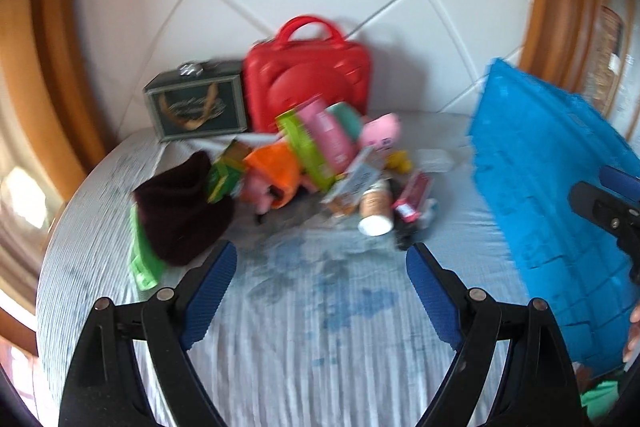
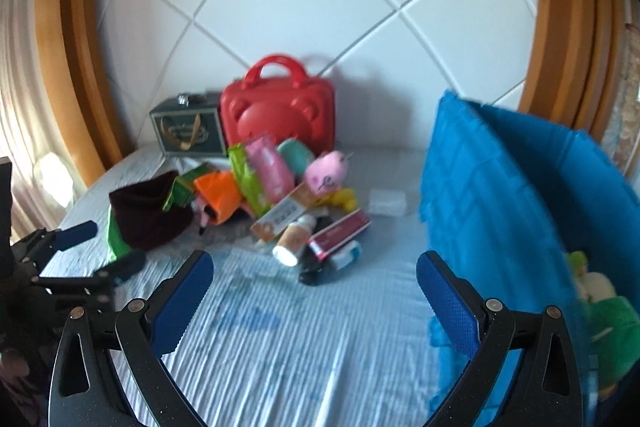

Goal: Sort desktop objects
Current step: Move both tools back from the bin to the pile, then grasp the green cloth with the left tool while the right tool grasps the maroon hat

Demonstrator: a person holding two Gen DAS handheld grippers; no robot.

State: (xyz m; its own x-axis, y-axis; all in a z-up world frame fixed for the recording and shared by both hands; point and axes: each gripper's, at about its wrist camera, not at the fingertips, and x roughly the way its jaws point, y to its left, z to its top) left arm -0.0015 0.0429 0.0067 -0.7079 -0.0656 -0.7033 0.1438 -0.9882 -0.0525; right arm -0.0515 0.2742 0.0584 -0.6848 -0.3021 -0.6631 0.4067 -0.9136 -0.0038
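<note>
A heap of small objects lies mid-surface: a dark maroon cloth pouch (image 1: 184, 211) (image 2: 148, 213), an orange item (image 1: 276, 167) (image 2: 218, 193), green and pink packets (image 1: 320, 139) (image 2: 266, 171), a pink plush (image 1: 382, 135) (image 2: 326, 171), a white-capped bottle (image 1: 374, 213) (image 2: 292, 241) and a red box (image 1: 412, 197) (image 2: 340, 233). My left gripper (image 1: 322, 267) (image 2: 108, 247) hangs open in front of the heap, nothing between its fingers. My right gripper (image 2: 316, 279) is open too, empty, beside the blue fabric bin (image 1: 552, 207) (image 2: 500, 211).
A red bear-faced case (image 1: 308, 83) (image 2: 278, 111) and a dark green box (image 1: 196, 107) (image 2: 186, 131) stand against the white padded wall. Green and yellow plush items (image 2: 604, 311) lie inside the blue bin. The striped cloth surface (image 1: 320, 347) is stained.
</note>
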